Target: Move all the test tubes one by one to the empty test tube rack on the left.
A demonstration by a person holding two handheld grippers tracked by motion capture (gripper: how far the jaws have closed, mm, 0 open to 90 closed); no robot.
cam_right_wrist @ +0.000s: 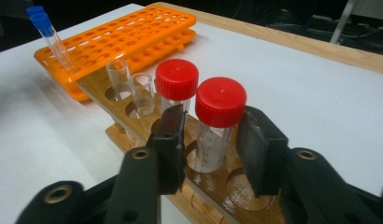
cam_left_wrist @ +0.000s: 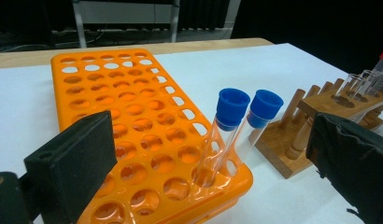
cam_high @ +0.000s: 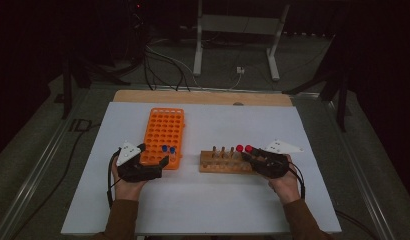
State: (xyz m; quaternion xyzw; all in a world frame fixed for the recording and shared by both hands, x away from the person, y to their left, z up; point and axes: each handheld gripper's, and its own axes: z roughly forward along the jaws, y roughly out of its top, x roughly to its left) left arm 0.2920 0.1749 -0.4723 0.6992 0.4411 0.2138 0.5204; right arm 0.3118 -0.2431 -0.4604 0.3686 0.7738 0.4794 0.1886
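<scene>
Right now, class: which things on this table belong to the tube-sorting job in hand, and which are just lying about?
In the job:
- right gripper, jaws either side of the nearer red-capped tube
- wooden rack holding it
- second red-capped tube
- left gripper, open
- orange rack
- two blue-capped tubes

Lying about:
- floor cables
- white frame legs

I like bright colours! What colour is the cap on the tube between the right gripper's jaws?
Red cap, best in the right gripper view.
</scene>
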